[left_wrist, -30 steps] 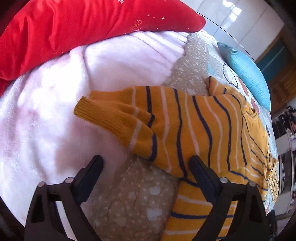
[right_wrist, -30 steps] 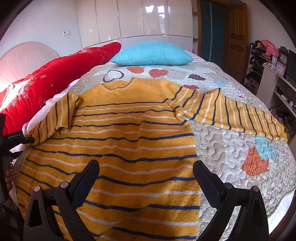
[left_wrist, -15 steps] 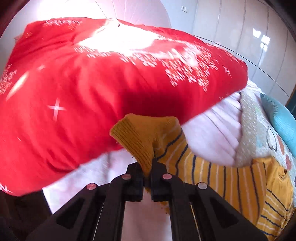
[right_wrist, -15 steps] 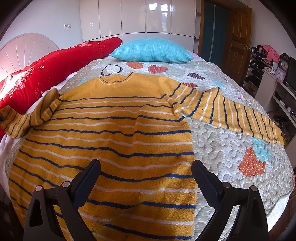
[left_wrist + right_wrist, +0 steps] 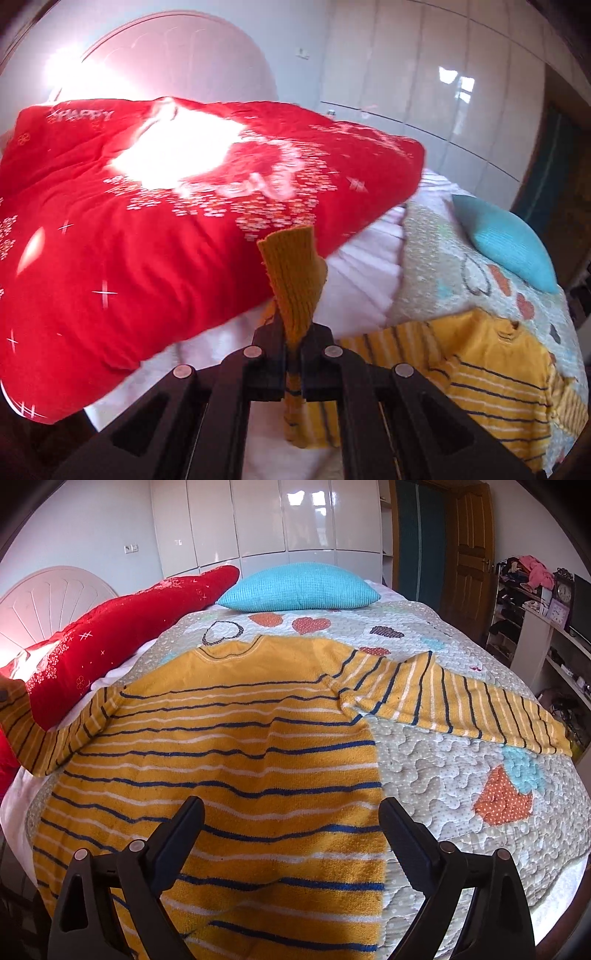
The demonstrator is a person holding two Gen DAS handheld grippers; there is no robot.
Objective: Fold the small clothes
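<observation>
A yellow sweater [image 5: 229, 746] with blue and white stripes lies spread flat on the bed, neckline toward the far pillows. Its right sleeve [image 5: 461, 709] stretches out across the quilt. My left gripper [image 5: 293, 332] is shut on the ribbed cuff [image 5: 293, 273] of the left sleeve and holds it raised above the bed, in front of the red pillow. From the right wrist view that lifted sleeve [image 5: 44, 734] runs off the left edge. My right gripper [image 5: 291, 812] hangs open above the sweater's lower body, nothing between its fingers.
A big red pillow [image 5: 147, 229] lies along the left side of the bed, a turquoise pillow [image 5: 299, 590] at the far end. The quilt [image 5: 461, 782] has heart patches. A white headboard [image 5: 48, 594], wardrobe doors and a cluttered shelf [image 5: 535, 602] surround the bed.
My left gripper went from open by the sleeve to shut on its cuff, then rose with it, pulling the sleeve up and out to the left. The right gripper stayed put.
</observation>
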